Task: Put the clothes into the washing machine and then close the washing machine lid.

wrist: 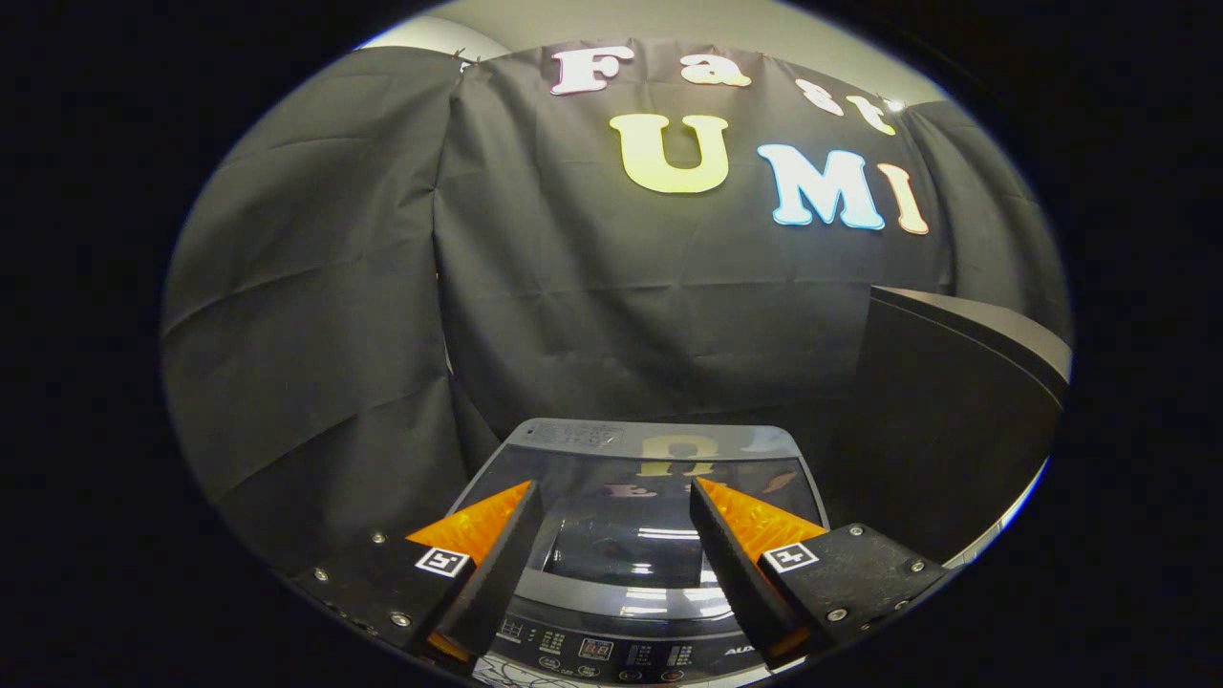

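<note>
A grey top-loading washing machine (pixel 659 449) stands just below and ahead of my fingers. Its dark glass lid (pixel 621 545) lies flat and closed, mirroring the room lights. The control panel (pixel 611 652) runs along the machine's near edge, under the fingers. My gripper (pixel 613 489) hovers above the lid, open, with nothing between its orange-and-black fingers (pixel 482 524). The gap between them frames the middle of the lid.
Black cloth walls the booth behind and to the left of the machine. A dark boxy unit with a grey top edge (pixel 965 325) stands close to the machine's right side.
</note>
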A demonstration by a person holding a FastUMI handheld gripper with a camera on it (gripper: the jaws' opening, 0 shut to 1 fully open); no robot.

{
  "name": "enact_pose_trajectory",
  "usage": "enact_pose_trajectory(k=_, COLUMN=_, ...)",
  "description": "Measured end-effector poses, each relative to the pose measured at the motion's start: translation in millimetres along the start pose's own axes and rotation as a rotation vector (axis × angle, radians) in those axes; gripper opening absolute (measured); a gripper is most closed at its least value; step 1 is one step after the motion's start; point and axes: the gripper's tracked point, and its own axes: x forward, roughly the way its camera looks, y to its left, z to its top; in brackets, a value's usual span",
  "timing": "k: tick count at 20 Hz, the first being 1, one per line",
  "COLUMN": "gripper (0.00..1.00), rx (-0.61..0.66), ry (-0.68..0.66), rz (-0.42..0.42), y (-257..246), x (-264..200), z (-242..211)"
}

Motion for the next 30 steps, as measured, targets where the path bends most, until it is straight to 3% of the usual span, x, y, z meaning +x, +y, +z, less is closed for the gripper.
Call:
enact_pose_trajectory(k=7, gripper=0.95, rx=-0.025, ry=-0.121, rz=0.039, y=-15.7, x=-63.3, z=58.6)
enact_pose_trajectory(k=26, gripper=0.95, rx=0.015, ry=-0.281, rz=-0.093, y=-222.8, x=-232.9, z=122.3)
enact_pose_trajectory(k=30, gripper=0.95, rx=0.02, ry=-0.3, rz=-0.128, y=-258.0, x=-260.6, z=115.3)
